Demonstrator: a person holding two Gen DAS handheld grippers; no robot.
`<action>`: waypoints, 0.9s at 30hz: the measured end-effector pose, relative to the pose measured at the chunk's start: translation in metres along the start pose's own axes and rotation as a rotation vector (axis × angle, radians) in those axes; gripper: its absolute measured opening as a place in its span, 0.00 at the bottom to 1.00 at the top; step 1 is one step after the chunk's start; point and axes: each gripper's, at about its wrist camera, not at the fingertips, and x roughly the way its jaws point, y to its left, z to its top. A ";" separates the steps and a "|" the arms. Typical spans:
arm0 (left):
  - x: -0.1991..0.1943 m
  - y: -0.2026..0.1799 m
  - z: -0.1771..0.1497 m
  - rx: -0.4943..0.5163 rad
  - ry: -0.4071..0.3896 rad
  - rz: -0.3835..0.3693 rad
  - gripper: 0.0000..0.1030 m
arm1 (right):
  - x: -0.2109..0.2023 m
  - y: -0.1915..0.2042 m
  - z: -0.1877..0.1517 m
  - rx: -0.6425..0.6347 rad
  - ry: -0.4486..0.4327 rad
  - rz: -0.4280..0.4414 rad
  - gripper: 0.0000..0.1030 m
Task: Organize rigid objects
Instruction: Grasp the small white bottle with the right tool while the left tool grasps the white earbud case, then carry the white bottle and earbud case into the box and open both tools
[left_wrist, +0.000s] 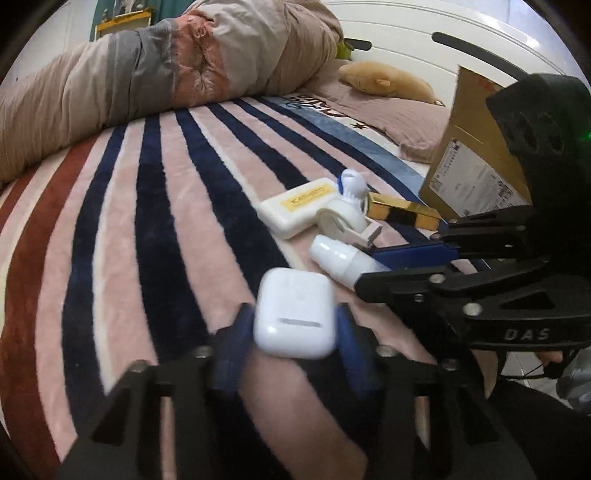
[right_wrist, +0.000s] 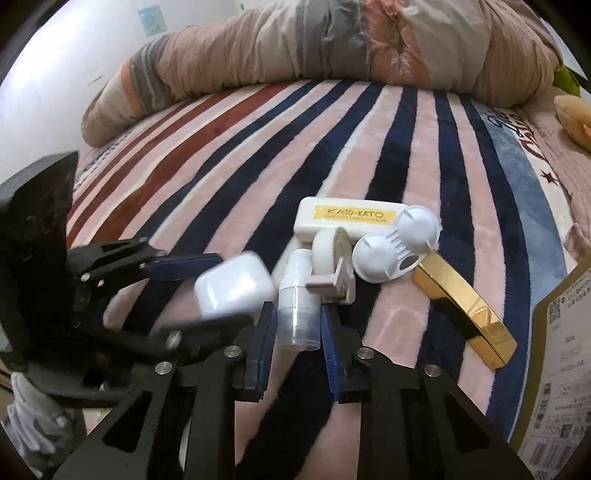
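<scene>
My left gripper (left_wrist: 294, 325) is shut on a white earbud case (left_wrist: 293, 314), held just above the striped blanket; the case also shows blurred in the right wrist view (right_wrist: 234, 288). My right gripper (right_wrist: 297, 328) is shut on a small white spray bottle (right_wrist: 297, 314), which also shows in the left wrist view (left_wrist: 341, 258). Beyond lie a white KATO-KATO box (right_wrist: 347, 218), a white tape dispenser (right_wrist: 332, 266), a white double-cup lens case (right_wrist: 395, 247) and a gold bar-shaped box (right_wrist: 461, 306), clustered together.
A cardboard box (left_wrist: 476, 166) with a shipping label stands at the right. A rolled quilt (left_wrist: 166, 74) lies along the far side of the striped blanket (left_wrist: 166, 203). A plush toy (left_wrist: 384, 81) rests on a pillow by the white headboard.
</scene>
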 end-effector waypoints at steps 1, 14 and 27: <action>-0.003 0.000 -0.001 -0.001 0.002 0.001 0.39 | -0.001 0.004 0.000 -0.002 0.003 0.006 0.19; -0.009 0.006 -0.010 -0.049 0.027 0.089 0.38 | 0.002 0.021 -0.014 -0.075 0.038 -0.050 0.19; -0.131 -0.068 0.047 0.037 -0.164 0.142 0.38 | -0.176 0.033 -0.011 -0.120 -0.340 0.031 0.19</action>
